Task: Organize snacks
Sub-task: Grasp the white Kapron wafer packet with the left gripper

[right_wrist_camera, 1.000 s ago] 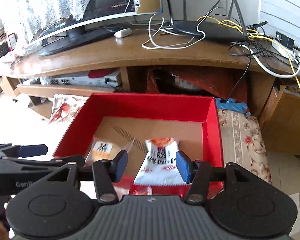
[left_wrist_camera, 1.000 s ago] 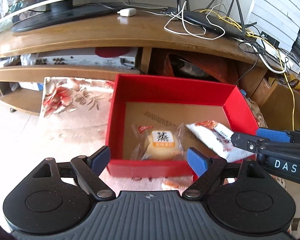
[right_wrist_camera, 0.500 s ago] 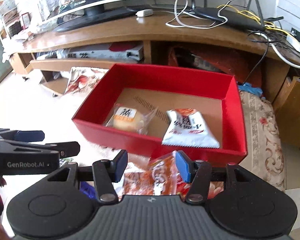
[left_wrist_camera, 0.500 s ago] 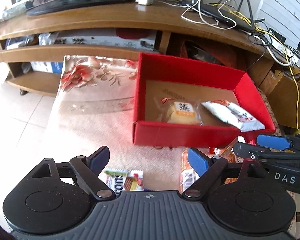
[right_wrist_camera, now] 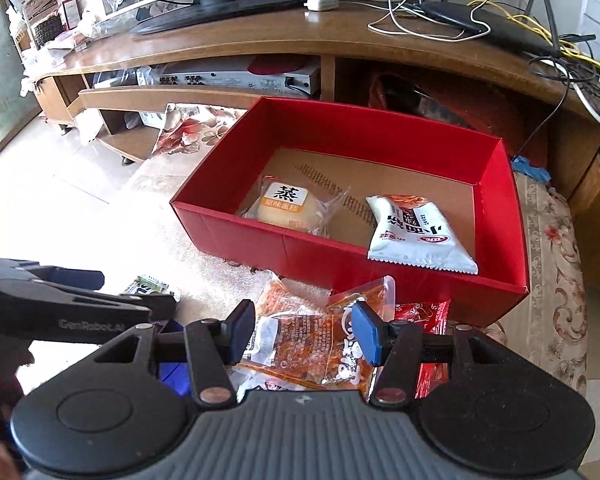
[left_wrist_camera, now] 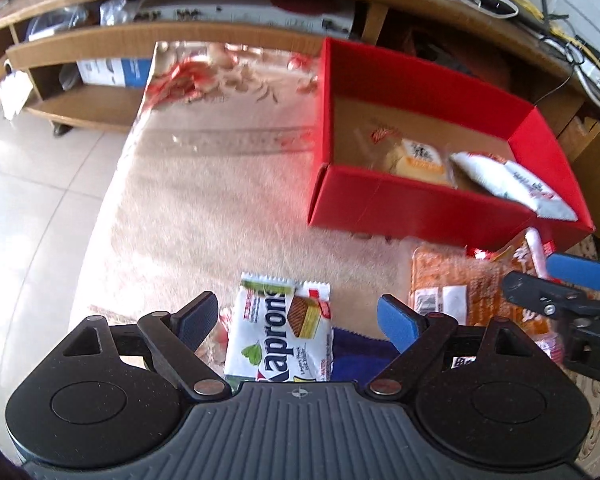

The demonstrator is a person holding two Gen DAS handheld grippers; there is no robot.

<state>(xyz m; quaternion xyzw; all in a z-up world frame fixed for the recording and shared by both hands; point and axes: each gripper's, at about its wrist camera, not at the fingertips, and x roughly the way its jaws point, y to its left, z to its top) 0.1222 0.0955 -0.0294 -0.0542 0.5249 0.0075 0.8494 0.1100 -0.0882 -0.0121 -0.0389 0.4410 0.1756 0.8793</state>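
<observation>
A red box point(right_wrist_camera: 380, 256) stands on a floral cloth and holds a wrapped steamed cake point(right_wrist_camera: 284, 204) and a white snack packet point(right_wrist_camera: 416, 232). In front of the box lie loose snacks. My left gripper point(left_wrist_camera: 298, 320) hovers over a white wafer packet point(left_wrist_camera: 276, 332); its jaws are opening and the pads do not touch the packet. The right gripper point(right_wrist_camera: 304, 330) hangs open above an orange packet point(right_wrist_camera: 300, 336), with a red packet point(right_wrist_camera: 428, 316) beside it. Both grippers show in each other's view, the right gripper point(left_wrist_camera: 556, 280) and the left gripper point(right_wrist_camera: 128, 290).
Behind the box stands a wooden TV stand point(right_wrist_camera: 228, 40) with a monitor, a router and tangled cables point(right_wrist_camera: 428, 20). A dark blue item point(left_wrist_camera: 360, 348) lies under the wafer packet. Pale floor tiles point(left_wrist_camera: 28, 208) stretch to the left of the cloth.
Both grippers have drawn back from over the box and tipped downward, so the loose snacks in front of it have come into view. The left jaws have spread a little wider.
</observation>
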